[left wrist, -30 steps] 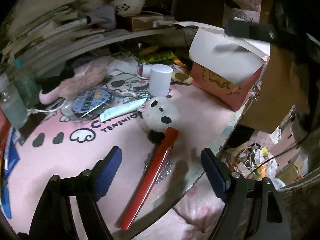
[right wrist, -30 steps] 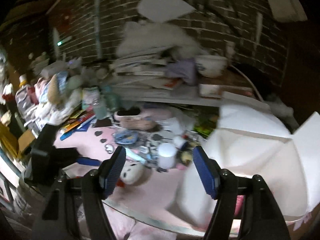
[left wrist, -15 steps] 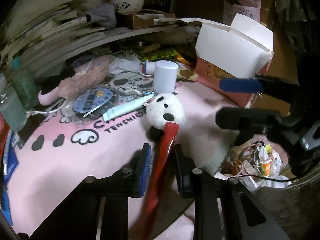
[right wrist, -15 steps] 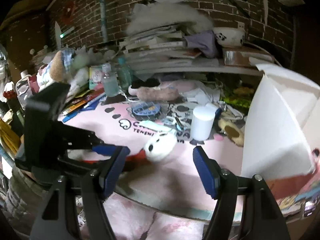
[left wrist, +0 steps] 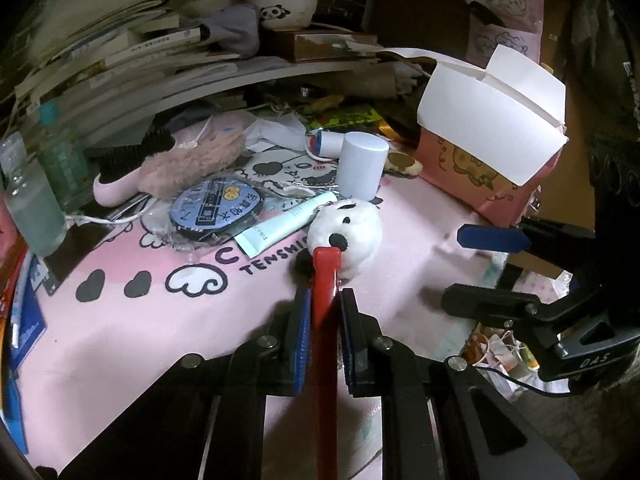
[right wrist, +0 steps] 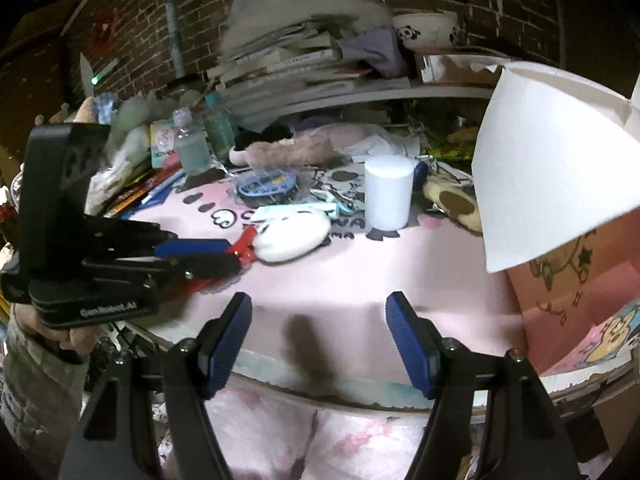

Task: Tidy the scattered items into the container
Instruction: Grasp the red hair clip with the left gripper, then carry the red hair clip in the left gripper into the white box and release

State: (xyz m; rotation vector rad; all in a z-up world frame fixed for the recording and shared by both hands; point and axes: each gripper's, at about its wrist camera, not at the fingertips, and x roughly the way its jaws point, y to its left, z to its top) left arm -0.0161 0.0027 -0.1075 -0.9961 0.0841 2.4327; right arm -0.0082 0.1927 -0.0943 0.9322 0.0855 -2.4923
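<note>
red clip (left wrist: 325, 320) clamped by left hand-held gripper (left wrist: 325, 312), pink box (right wrist: 576, 280) beside right view

brick wall (right wrist: 132, 28), stacked books (left wrist: 132, 52) (shelf), panda bowl (left wrist: 286, 10)

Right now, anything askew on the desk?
Yes: the white tube lies on its side behind the upright white cylinder, and the box flaps stand open. The left gripper pinches the red clip.

Right gripper (right wrist: 320, 336) agape over pink mat (right wrist: 360, 276); left gripper (right wrist: 224, 254) clamps red clip (right wrist: 244, 245) (touching panda plush (right wrist: 292, 236)).
</note>
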